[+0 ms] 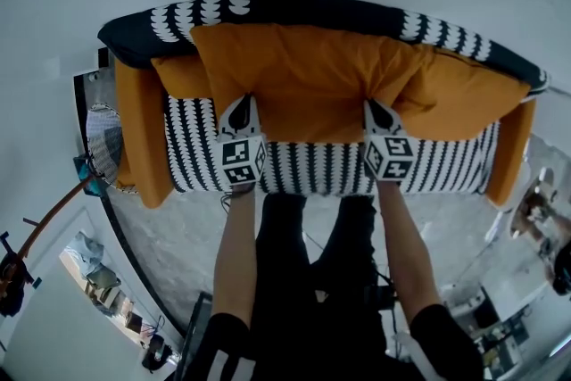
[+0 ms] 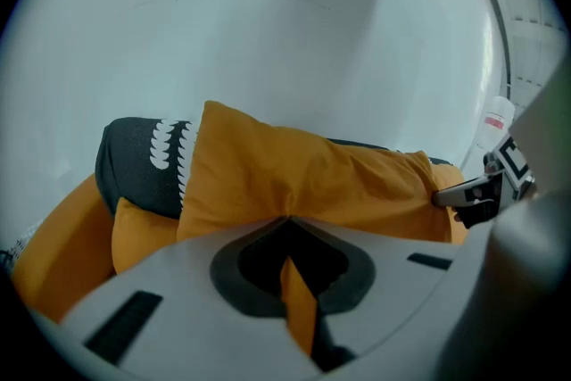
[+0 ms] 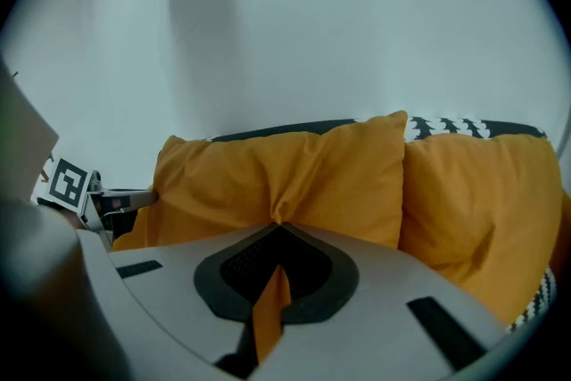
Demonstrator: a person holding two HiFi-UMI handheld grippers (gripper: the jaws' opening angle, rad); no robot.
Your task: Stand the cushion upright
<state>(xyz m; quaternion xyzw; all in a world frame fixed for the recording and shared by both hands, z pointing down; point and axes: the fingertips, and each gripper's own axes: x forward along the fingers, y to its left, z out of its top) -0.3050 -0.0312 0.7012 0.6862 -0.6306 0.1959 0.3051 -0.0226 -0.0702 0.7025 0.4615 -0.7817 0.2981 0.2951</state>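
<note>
Looking down, the head view showed one plump, creased orange cushion (image 1: pixel 303 76) at centre frame against the back of a black-and-white patterned sofa (image 1: pixel 312 167), flanked by two other orange pillows (image 1: pixel 464 89). The left gripper (image 1: pixel 239 110) and right gripper (image 1: pixel 380 111) each met its lower edge. Only the gripper views showed a fold of cushion fabric clamped between each pair of nearly closed jaws.

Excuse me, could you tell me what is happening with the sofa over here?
A person stands at a black-and-white patterned sofa with a gripper in each hand. The left gripper and right gripper each have their jaws shut on the lower edge of the large orange cushion, pinching a fold of fabric. It leans against the backrest, between a left cushion and a right cushion.
</note>
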